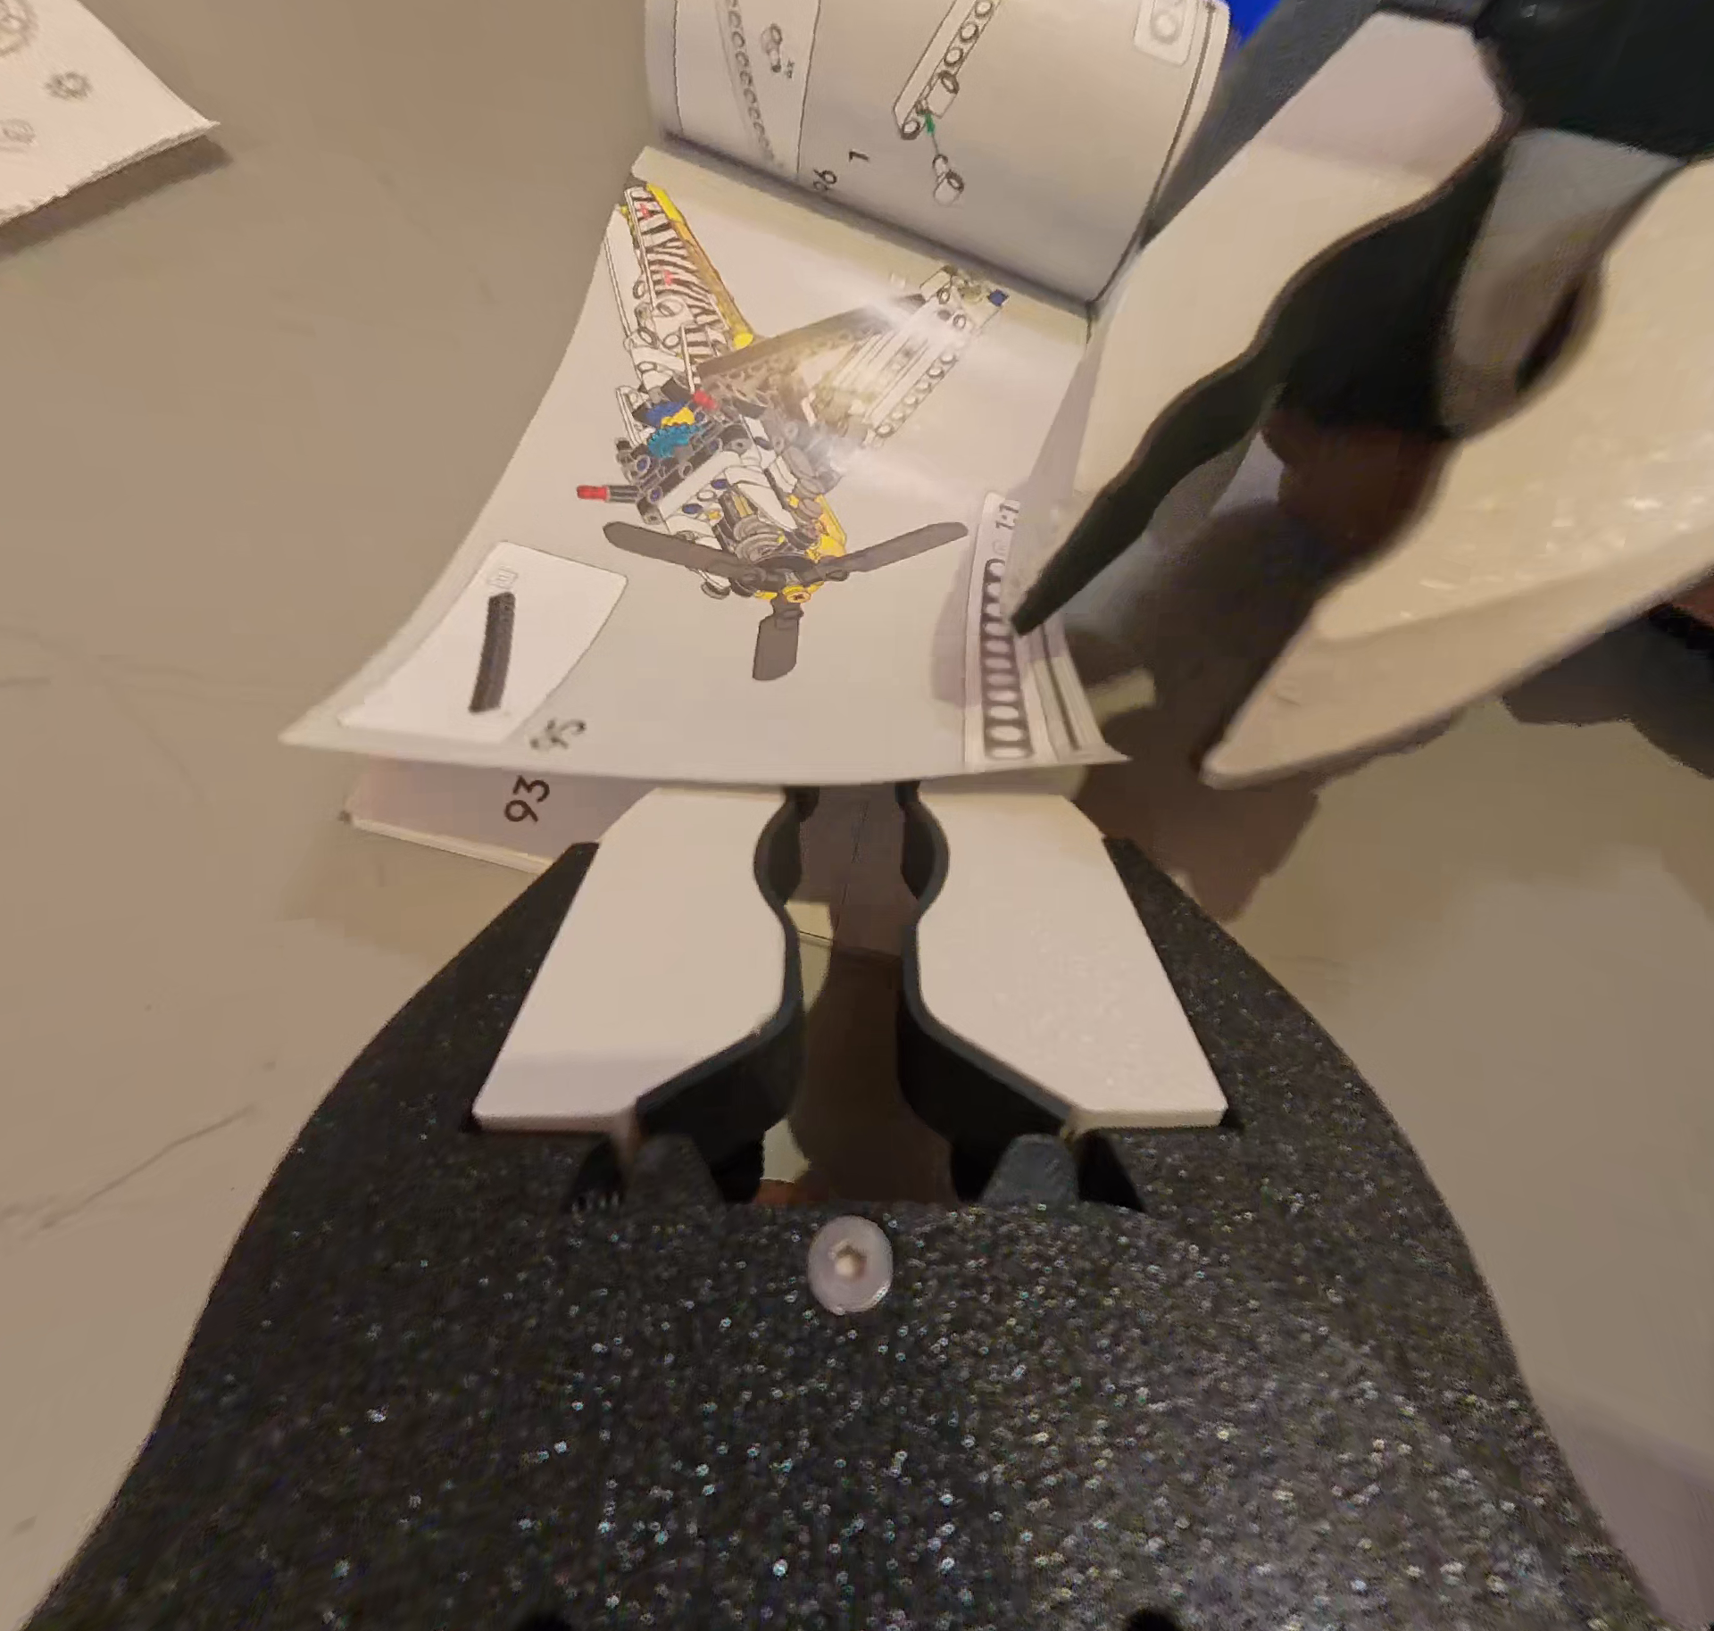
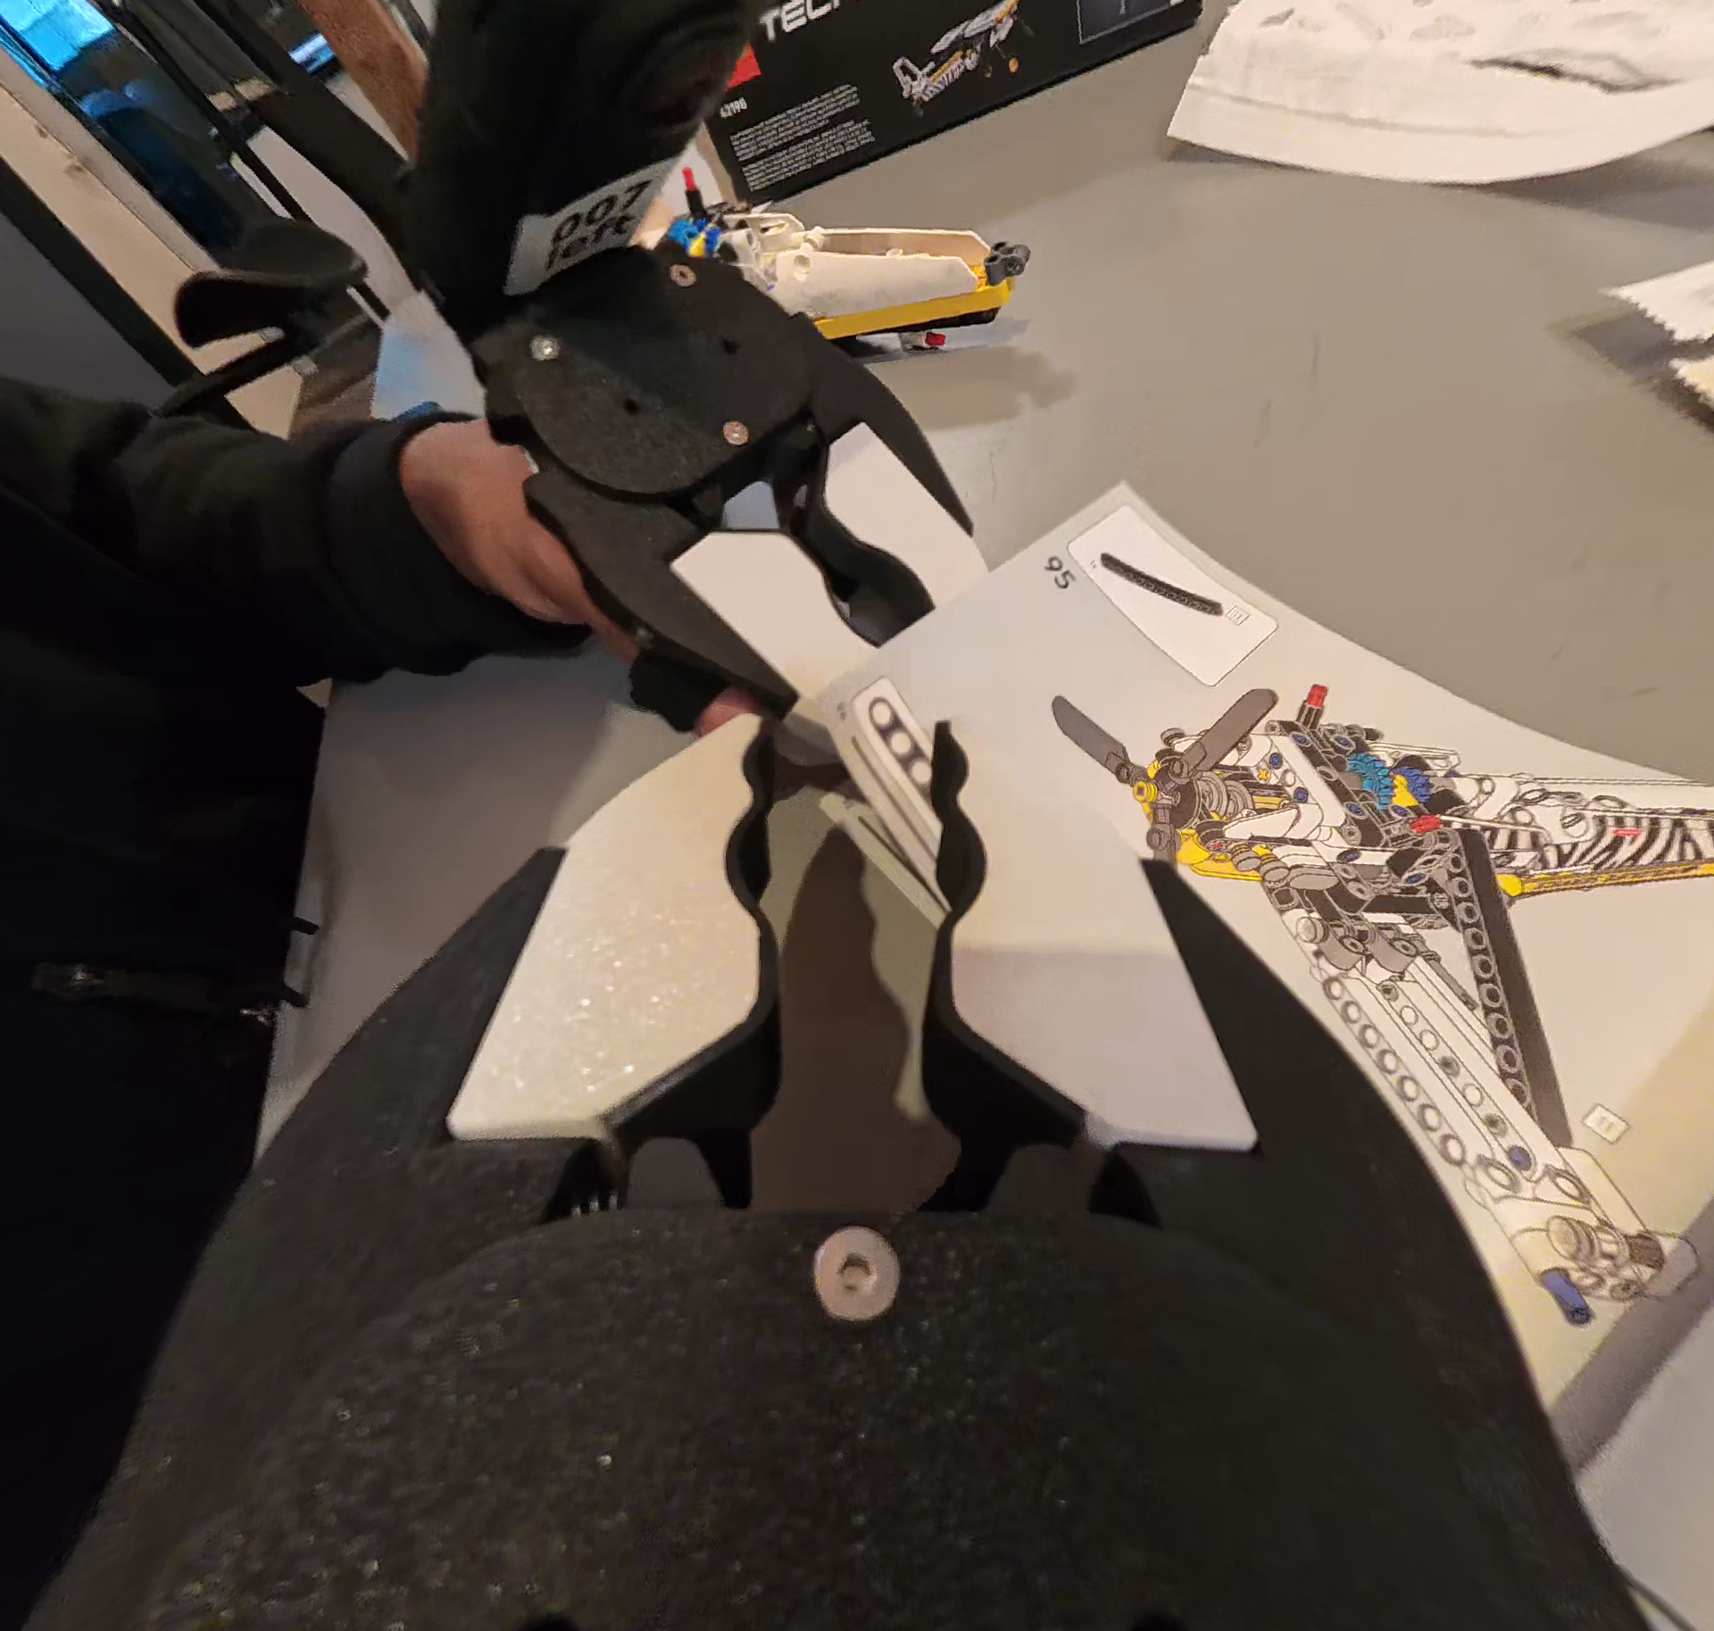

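An open booklet point(image 1: 445, 831) lies on a grey table point(image 1: 232, 492). One page point(image 1: 835, 640) is curled up off the stack, its free edge resting across the top of the left gripper point(image 1: 849, 793). The fingers of that gripper stand slightly apart where they can be seen, but their tips are hidden under the paper. Nothing is seen pinched between them.

The right gripper point(image 2: 849, 742) is spread wide and straddles the page's near corner. One dark pad point(image 1: 1029, 608) is set at the printed face and the other finger lies beyond the edge, so the sheet is not yet squeezed.

The page is judged thin, light and floppy, with a glossy sheen (likely slippery against smooth pads) and easily creased or torn at the spine. It is best gripped near the free corner. The fingers are flat white plates lined with wavy black rubber.

Further off, a white-and-yellow brick model point(image 2: 881, 279), a dark box point(image 2: 974, 56) and loose printed sheets point(image 2: 1438, 56) are seen.
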`<state>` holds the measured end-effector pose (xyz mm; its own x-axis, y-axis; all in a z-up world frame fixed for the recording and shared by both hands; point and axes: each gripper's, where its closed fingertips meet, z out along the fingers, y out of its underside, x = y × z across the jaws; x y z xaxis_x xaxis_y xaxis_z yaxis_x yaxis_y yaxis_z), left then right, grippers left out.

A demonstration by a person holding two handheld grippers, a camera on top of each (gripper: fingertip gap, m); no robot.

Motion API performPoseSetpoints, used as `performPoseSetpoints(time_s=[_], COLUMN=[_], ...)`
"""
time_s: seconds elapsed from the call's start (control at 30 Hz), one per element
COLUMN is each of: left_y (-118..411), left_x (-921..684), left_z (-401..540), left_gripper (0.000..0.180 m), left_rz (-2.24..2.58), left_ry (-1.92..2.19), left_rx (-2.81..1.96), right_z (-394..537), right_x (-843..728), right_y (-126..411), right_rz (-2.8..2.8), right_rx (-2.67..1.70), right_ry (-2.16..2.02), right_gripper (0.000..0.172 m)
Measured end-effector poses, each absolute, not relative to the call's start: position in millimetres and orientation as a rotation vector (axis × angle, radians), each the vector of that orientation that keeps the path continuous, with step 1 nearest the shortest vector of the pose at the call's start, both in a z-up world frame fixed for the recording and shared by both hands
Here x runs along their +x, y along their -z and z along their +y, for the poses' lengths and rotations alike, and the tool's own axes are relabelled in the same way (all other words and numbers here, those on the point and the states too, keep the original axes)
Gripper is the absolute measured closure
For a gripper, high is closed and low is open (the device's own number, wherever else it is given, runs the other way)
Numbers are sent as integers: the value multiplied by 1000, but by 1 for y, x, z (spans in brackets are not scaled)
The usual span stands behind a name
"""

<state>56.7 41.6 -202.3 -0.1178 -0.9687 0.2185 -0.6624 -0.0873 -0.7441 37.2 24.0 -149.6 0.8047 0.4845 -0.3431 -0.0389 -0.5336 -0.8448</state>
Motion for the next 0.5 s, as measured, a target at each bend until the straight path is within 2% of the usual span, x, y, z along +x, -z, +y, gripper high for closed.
performPoseSetpoints(time_s=[0.27,0.37,0.5], left_y=[194,184,179], left_x=[60,64,62], left_z=[44,40,49], left_gripper=[163,163,163], left_rz=[1725,1672,1623], left_ry=[1173,1268,1244], left_rx=[-1797,-1778,-1744], right_z=[18,26,29], right_x=[36,50,77], right_y=[165,174,155], right_rz=[-457,-453,-320], right_rx=[-2053,-2119,-2086], right_ry=[-326,-112,-17], right_gripper=[134,156,172])
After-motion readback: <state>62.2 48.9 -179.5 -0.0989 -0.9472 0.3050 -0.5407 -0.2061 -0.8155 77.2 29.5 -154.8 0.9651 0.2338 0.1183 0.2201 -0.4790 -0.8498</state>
